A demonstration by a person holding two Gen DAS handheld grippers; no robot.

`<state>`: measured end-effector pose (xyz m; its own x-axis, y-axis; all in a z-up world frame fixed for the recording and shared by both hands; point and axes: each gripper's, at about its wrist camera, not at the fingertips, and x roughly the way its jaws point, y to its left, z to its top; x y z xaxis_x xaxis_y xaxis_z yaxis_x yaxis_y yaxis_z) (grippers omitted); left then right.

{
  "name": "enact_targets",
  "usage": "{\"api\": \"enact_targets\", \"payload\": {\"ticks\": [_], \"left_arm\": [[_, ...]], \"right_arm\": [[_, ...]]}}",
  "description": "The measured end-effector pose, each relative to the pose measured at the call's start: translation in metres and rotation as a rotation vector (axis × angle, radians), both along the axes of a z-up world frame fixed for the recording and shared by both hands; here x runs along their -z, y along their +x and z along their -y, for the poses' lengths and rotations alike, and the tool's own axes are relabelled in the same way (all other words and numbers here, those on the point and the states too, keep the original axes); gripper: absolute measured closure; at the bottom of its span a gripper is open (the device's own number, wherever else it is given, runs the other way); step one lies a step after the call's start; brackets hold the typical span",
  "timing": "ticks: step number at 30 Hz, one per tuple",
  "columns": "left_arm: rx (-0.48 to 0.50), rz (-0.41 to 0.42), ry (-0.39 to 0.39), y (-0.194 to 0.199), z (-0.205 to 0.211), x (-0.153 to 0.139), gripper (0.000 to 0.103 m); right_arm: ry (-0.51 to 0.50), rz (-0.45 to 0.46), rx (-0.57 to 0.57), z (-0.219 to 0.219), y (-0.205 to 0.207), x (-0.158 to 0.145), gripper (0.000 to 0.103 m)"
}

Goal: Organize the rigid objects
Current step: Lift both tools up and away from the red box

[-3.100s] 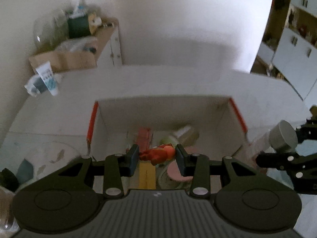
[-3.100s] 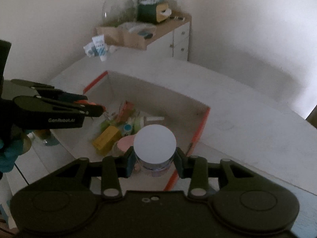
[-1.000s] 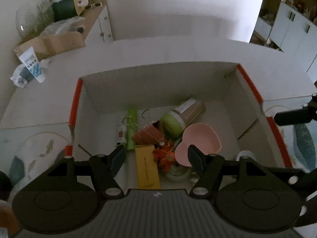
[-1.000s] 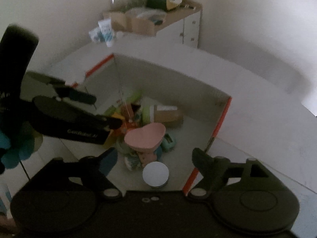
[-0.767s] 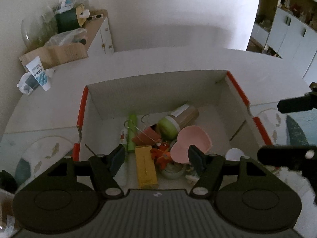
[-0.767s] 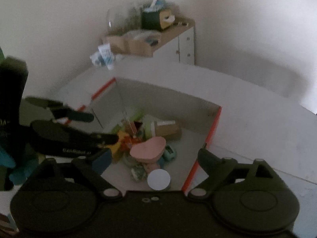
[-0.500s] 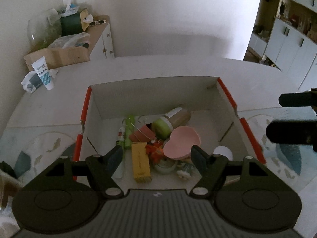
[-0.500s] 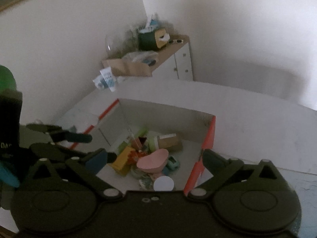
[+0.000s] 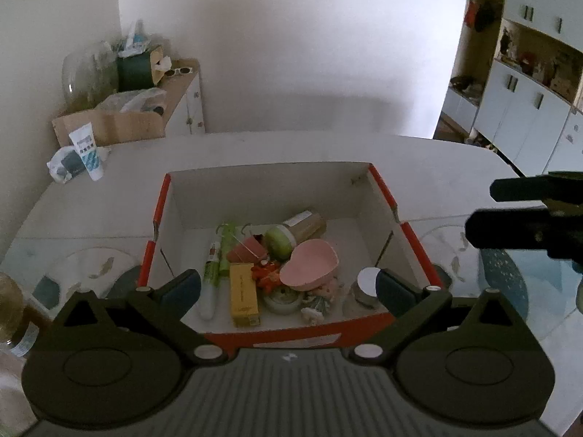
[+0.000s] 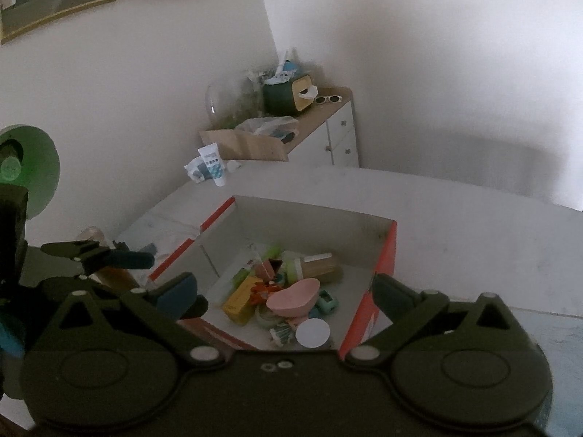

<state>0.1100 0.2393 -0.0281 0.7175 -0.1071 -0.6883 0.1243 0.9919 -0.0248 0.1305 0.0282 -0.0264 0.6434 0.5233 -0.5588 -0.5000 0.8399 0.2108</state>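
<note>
Both of my grippers hang above the near edge of the box (image 9: 415, 244), and neither holds anything: the left gripper (image 9: 288, 286) is spreading its jaws with only air between them, and the right gripper (image 10: 284, 291) stands at full spread, empty too. No label near me can be read; a pale strip on the box's red front wall is too blurred to make out. Inside the white-lined box, nearest me, lie a yellow carton (image 9: 243, 295), a white-capped jar (image 9: 366, 286) in the right corner and a small round tin (image 9: 282, 300). Just behind them a pink heart-shaped dish (image 9: 309, 267) sits on the heap, touching an orange toy (image 9: 265, 273). Farther in are a green tube (image 9: 226, 242), a clay-coloured pot (image 9: 247, 253) and a tan bottle with a green cap (image 9: 297, 231) lying on its side. Beyond the box, at the table's far left edge, stands a white tube (image 9: 87, 151) with blue print, its writing too small for me. Behind it a cardboard carton (image 9: 109, 129) holds plastic bags, and on the cabinet rests a dark green tissue box (image 9: 136, 69).
</note>
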Motion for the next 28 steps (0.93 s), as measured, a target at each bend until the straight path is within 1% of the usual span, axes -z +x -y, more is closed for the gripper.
{"api": "enact_targets", "payload": {"ticks": [5, 10, 15, 28], "left_arm": [[0.008, 0.023, 0.012, -0.012, 0.005, -0.004, 0.0], [0.002, 0.025, -0.008, -0.02, 0.006, -0.008, 0.0], [0.002, 0.026, -0.026, -0.023, 0.004, -0.01, 0.0], [0.003, 0.03, -0.011, -0.026, 0.013, -0.011, 0.0]], "right_arm": [[0.017, -0.001, 0.009, 0.005, -0.008, 0.0, 0.0], [0.015, 0.003, 0.018, 0.004, -0.01, 0.0, 0.0], [0.017, -0.003, 0.026, 0.007, -0.013, 0.002, 0.0], [0.001, -0.018, 0.06, 0.016, -0.023, 0.008, 0.0]]}}
